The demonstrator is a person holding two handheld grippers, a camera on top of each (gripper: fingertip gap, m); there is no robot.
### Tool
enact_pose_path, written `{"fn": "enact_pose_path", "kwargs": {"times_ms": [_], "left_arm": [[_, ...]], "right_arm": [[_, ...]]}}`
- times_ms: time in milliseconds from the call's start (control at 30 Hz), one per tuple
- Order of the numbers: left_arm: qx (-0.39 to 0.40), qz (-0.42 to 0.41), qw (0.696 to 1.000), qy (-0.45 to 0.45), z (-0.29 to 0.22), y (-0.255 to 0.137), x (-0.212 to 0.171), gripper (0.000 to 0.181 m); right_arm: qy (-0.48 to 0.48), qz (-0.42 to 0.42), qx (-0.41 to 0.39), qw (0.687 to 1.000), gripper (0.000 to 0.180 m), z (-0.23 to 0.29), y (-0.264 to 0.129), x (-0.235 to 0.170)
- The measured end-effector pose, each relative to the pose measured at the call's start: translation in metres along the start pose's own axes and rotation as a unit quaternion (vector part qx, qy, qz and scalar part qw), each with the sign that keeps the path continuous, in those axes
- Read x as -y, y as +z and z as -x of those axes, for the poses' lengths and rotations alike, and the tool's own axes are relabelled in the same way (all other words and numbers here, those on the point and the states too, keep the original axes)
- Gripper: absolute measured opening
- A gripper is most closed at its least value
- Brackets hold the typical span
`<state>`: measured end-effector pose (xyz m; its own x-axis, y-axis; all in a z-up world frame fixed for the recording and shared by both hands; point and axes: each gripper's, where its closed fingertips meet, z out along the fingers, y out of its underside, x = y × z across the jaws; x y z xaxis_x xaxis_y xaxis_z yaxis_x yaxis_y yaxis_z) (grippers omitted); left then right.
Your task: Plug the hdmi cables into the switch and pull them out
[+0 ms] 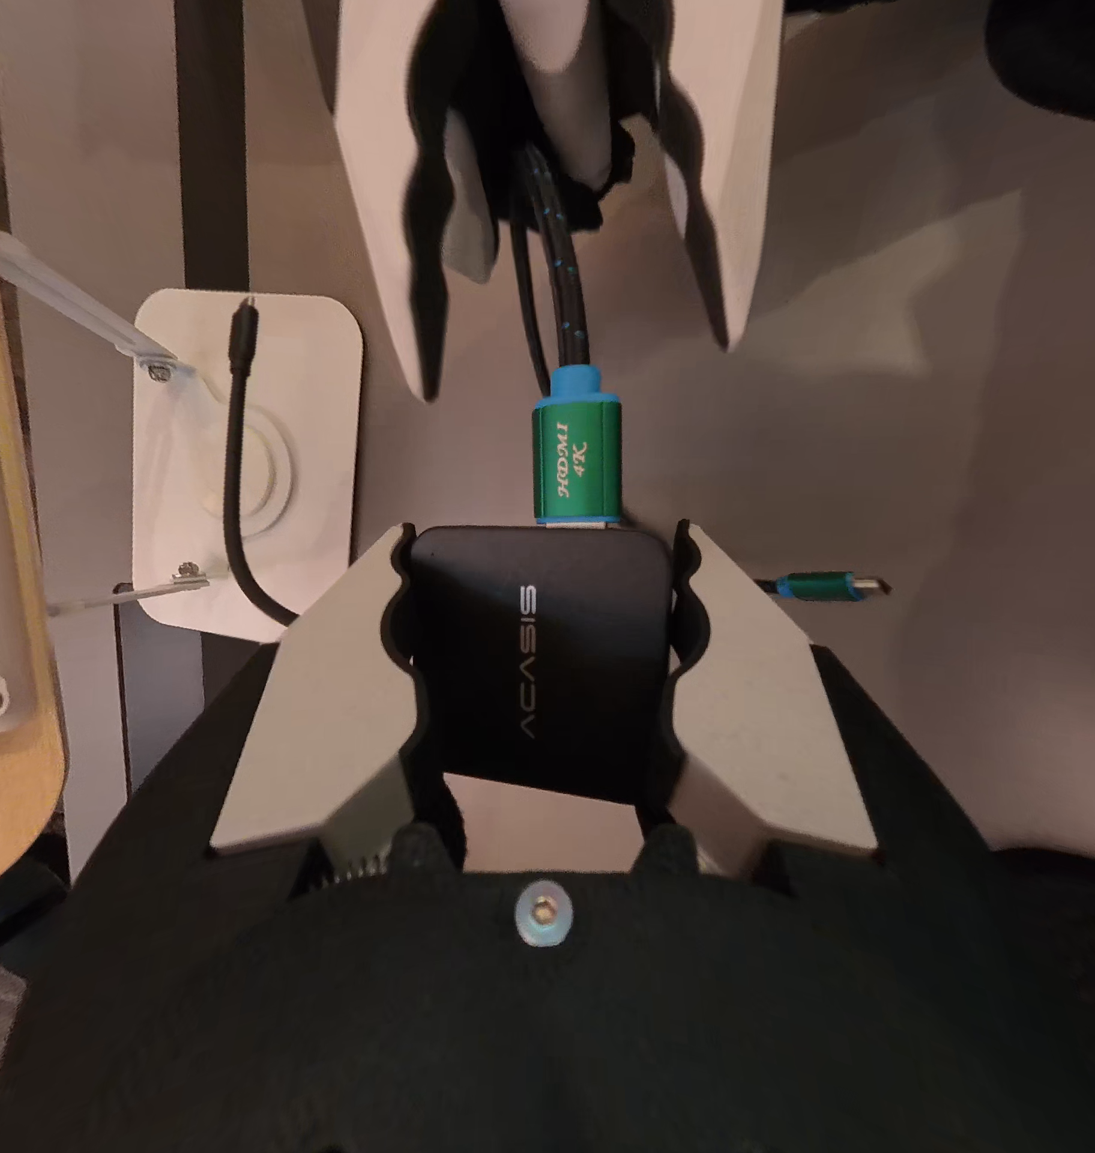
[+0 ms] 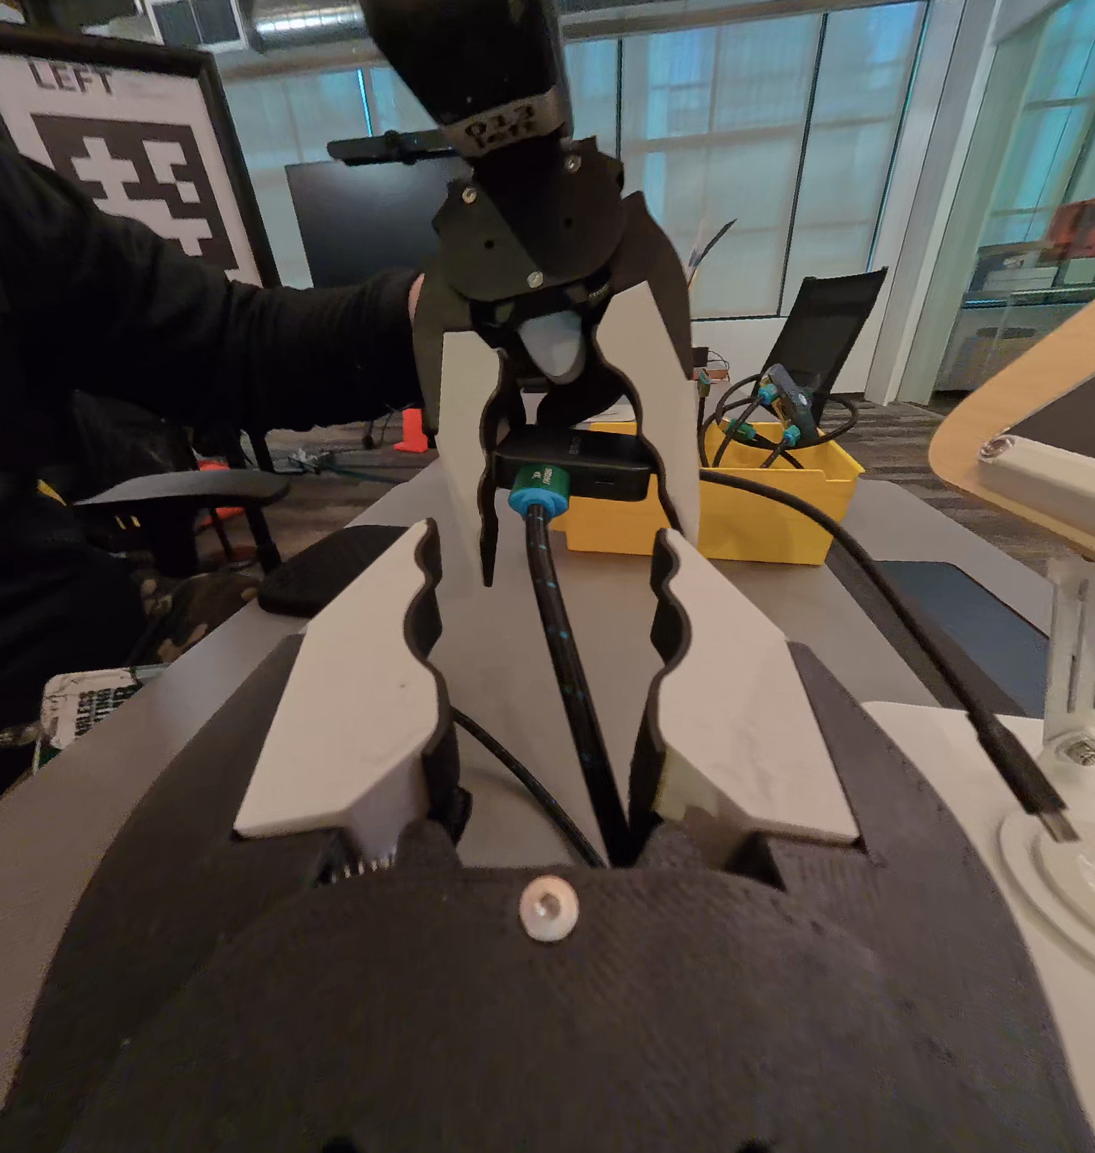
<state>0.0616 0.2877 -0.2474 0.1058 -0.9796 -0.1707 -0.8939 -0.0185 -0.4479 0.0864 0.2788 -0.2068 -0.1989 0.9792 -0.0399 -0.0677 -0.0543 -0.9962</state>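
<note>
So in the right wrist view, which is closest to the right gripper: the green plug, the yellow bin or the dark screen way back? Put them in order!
From the right gripper:
1. Green plug, just ahead, plugged into the black switch that the left gripper holds.
2. Yellow bin, behind it, to the right on the table.
3. Dark screen, far back, to the left.

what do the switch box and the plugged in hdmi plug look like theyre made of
Switch: matte black shell, plastic or coated metal; the dull, even sheen leaves it open. HDMI plug: likely anodised green metal sleeve, going by its satin streaked shine, with blue rubbery-looking end collars.
</note>
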Motion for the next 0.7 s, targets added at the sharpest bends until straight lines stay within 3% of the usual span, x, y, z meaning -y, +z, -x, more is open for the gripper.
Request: {"fn": "enact_pose_path", "kwargs": {"times_ms": [200, 433, 700], "left_arm": [[0.004, -0.012, 1.0, -0.004, -0.002, 0.002, 0.004, 0.08], [0.016, -0.025, 1.0, -0.003, -0.001, 0.005, 0.01, 0.079], [0.026, -0.033, 0.999, -0.02, 0.006, 0.004, 0.006, 0.078]], "right_arm": [[-0.006, 0.002, -0.016, 1.0, 0.038, 0.001, 0.009, 0.005], [0.021, 0.018, -0.035, 0.999, 0.031, -0.002, 0.02, -0.002], [-0.017, 0.022, -0.071, 0.997, 0.057, -0.017, 0.009, -0.002]]}}
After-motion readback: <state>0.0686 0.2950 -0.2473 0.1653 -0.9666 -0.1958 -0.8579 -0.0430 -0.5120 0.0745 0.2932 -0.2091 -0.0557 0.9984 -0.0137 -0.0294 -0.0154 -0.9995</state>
